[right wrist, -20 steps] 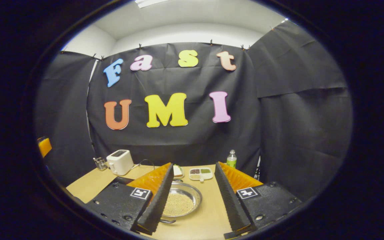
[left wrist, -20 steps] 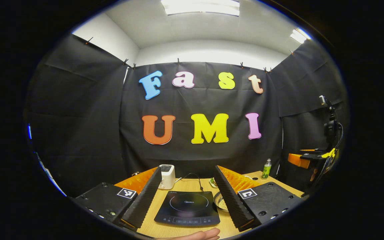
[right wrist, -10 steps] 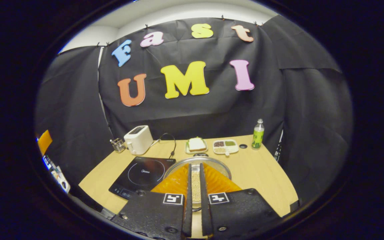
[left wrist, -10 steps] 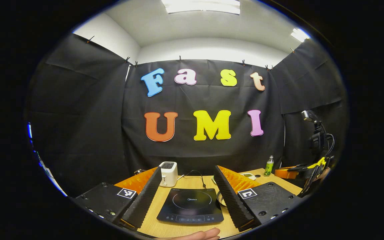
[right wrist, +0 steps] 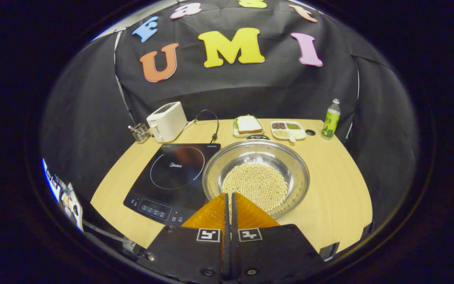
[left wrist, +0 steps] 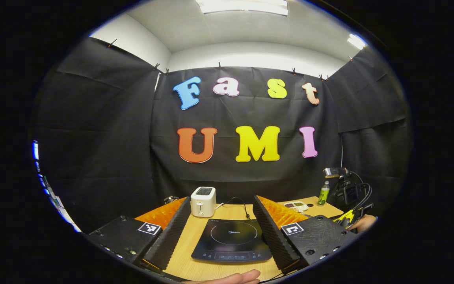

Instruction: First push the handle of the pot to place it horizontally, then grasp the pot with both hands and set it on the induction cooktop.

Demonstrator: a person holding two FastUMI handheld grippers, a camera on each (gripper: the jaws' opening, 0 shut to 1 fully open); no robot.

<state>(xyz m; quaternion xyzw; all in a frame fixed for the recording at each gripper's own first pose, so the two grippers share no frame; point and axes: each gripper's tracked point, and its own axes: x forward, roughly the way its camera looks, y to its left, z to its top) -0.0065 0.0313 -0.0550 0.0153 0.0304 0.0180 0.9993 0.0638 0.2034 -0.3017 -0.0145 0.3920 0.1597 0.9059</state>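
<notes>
A steel pot [right wrist: 286,157] with pale beans in it stands on the wooden table, right beside the black induction cooktop [right wrist: 172,173]. A dark handle [right wrist: 257,137] shows at the pot's far rim. My right gripper [right wrist: 230,196] is shut with nothing between its fingers, and its tips hang over the pot's near rim. The near rim is hidden under it. My left gripper [left wrist: 222,198] is open, with the cooktop [left wrist: 231,240] lying between its fingers further off. The right gripper [left wrist: 347,215] and the hand holding it appear at the far right of the left gripper view.
A white toaster [right wrist: 166,121], a small wire holder [right wrist: 140,132], a sandwich plate [right wrist: 247,125], a compartment dish [right wrist: 288,129] and a green bottle [right wrist: 331,113] line the table's back. The cooktop's cable [right wrist: 211,122] runs behind it. A hand [left wrist: 233,278] shows at the bottom edge.
My right gripper has shut its fingers, risen and tipped down over the pot. The left gripper has barely shifted and stays open.
</notes>
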